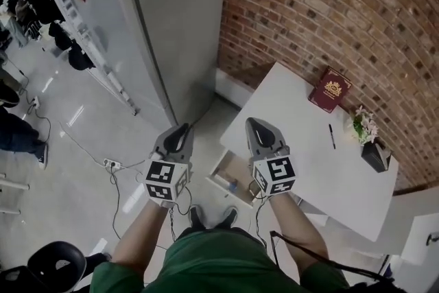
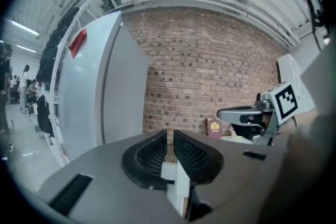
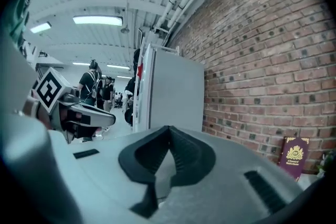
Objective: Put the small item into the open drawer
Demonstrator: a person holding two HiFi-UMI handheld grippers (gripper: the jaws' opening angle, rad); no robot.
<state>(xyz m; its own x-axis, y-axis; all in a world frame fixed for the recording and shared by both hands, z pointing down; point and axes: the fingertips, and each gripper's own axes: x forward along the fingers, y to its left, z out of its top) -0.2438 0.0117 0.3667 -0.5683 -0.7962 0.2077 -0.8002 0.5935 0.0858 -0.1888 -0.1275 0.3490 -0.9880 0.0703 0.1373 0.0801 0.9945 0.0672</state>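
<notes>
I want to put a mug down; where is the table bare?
The table is bare across its middle, from the book down to the edge above the drawer. Its right end is crowded: pen and flowerpot.

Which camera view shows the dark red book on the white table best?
The head view: the dark red book shows whole from above, gold emblem included, on the white table. The left gripper view shows it small and distant. The right gripper view shows it larger, but dim and near the picture's lower right edge.
</notes>
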